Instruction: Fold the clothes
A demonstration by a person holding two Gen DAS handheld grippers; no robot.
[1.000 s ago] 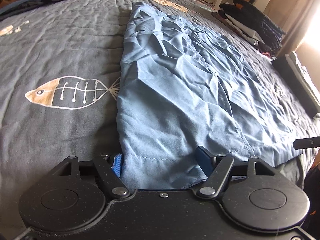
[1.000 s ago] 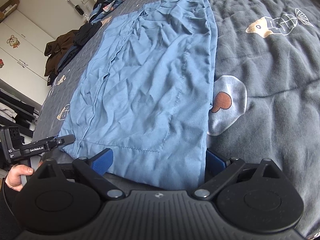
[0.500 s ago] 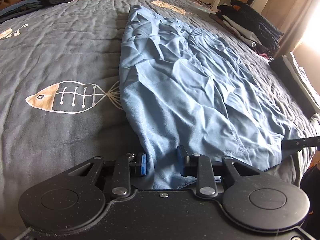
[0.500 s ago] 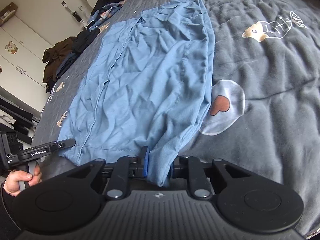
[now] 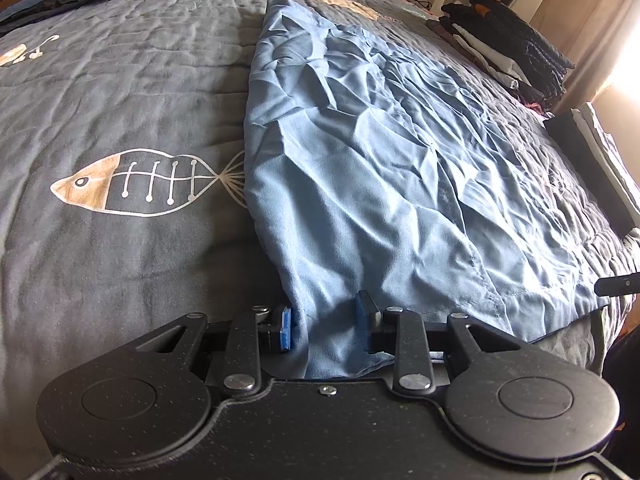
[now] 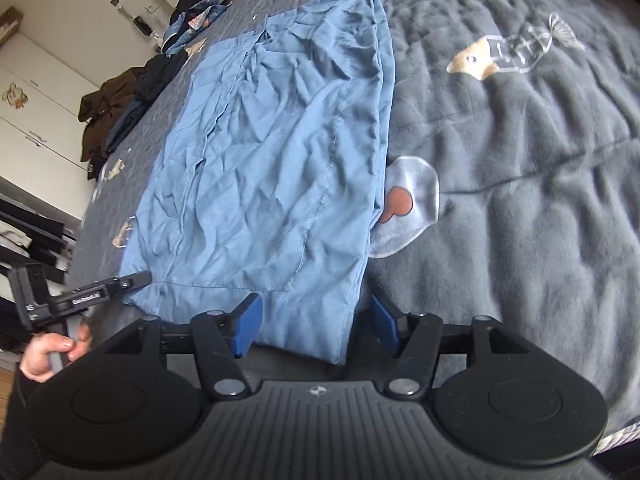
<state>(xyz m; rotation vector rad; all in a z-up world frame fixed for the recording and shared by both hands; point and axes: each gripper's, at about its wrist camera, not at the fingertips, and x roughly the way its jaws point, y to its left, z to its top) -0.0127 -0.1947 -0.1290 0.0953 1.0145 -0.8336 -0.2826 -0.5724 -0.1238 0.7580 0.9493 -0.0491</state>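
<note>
I had the blue garment spread on the bed, left gripper narrow around its near corner, right gripper's jaws opening over the other, pads clear, for folding.

Ahead of your black speckled matt plastic left gripper lies a thin, creased blue cloth garment. Under it spreads the soft, quilted grey fish-print bedspread.

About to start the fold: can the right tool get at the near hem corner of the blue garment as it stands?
Probably yes. The right tool already straddles the blue garment at its near corner; its jaws are opening, pads off the cloth, with nothing in the way.
</note>
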